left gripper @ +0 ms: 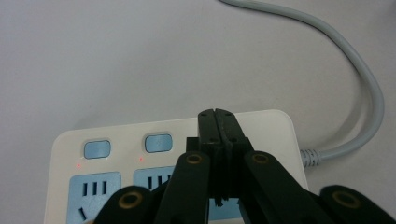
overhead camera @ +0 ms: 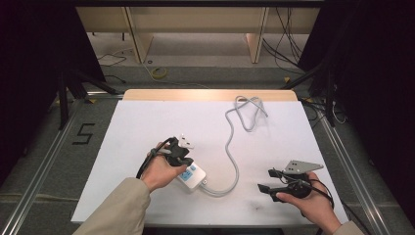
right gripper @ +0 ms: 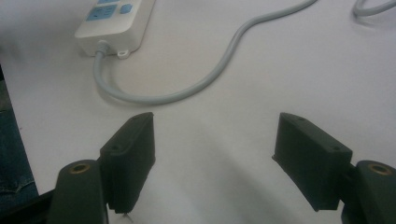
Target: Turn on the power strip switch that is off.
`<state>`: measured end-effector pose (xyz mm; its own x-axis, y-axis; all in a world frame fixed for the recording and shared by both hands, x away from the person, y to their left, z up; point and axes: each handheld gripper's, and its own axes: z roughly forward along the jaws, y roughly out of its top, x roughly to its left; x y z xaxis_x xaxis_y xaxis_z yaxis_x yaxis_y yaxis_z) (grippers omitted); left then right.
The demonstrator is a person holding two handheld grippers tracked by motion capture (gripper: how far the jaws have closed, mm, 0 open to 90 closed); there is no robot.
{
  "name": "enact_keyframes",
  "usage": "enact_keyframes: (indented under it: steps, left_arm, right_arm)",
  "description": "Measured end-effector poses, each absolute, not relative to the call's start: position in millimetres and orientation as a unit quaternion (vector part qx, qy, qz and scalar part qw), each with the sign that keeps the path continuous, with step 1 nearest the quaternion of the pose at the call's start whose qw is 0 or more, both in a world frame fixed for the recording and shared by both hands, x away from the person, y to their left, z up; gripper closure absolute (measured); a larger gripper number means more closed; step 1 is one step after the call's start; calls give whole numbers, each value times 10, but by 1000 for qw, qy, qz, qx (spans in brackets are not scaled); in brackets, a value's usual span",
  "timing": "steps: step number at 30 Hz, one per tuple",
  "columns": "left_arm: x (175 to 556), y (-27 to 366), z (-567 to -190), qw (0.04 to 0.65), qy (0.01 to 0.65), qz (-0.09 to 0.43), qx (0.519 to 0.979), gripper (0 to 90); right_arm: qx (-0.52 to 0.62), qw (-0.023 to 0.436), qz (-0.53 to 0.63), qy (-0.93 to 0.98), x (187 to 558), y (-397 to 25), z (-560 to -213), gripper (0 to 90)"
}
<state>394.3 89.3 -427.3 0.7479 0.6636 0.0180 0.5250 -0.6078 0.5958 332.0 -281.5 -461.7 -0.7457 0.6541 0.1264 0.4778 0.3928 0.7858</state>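
- Power strip [overhead camera: 194, 175] lies on white table [overhead camera: 147, 122], at approx 7 o'clock from table centre, near the front edge.
- Left gripper [overhead camera: 182, 157] sits directly over the strip's upper face; left hand [overhead camera: 159, 171] wraps the grip from the 8 o'clock side.
- Left gripper view: jaws clenched flat against each other, nothing between them. Tips sit over the strip [left gripper: 177, 158] top, just at 3 o'clock of two blue switches [left gripper: 158, 143]. Whether tips touch the plastic: can't tell.
- Small red dot lit below each blue switch; sockets w/ blue faces [left gripper: 94, 191] sit under them, toward 6 o'clock in that view.
- Grey cord [overhead camera: 234, 147] leaves the strip's end at approx 4 o'clock, curves along the table toward 12 o'clock and ends in a loose loop near the far edge.
- Right gripper [overhead camera: 265, 180] held by right hand [overhead camera: 313, 203] at approx 4 o'clock of table centre, well apart from the strip.
- Right gripper view: jaws released, spread wide, nothing held; bare table between them. Cord [right gripper: 210, 79] bends past at 12 o'clock of the jaws, strip [right gripper: 114, 23] at approx 11 o'clock.
- Grey three-cornered plate [overhead camera: 301, 166] rides on top of right gripper.
- Floor beyond table, at approx 10 o'clock: black "5" mark [overhead camera: 84, 133].
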Motion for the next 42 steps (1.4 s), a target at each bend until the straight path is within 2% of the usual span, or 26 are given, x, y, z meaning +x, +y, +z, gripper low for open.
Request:
enact_keyframes:
  steps: [42]
  left_arm:
    - [4028, 719, -4333, 266, 323, 105, 902, 899]
  right_arm:
    - [339, 98, 431, 830, 3331, -2799, -4624, 293]
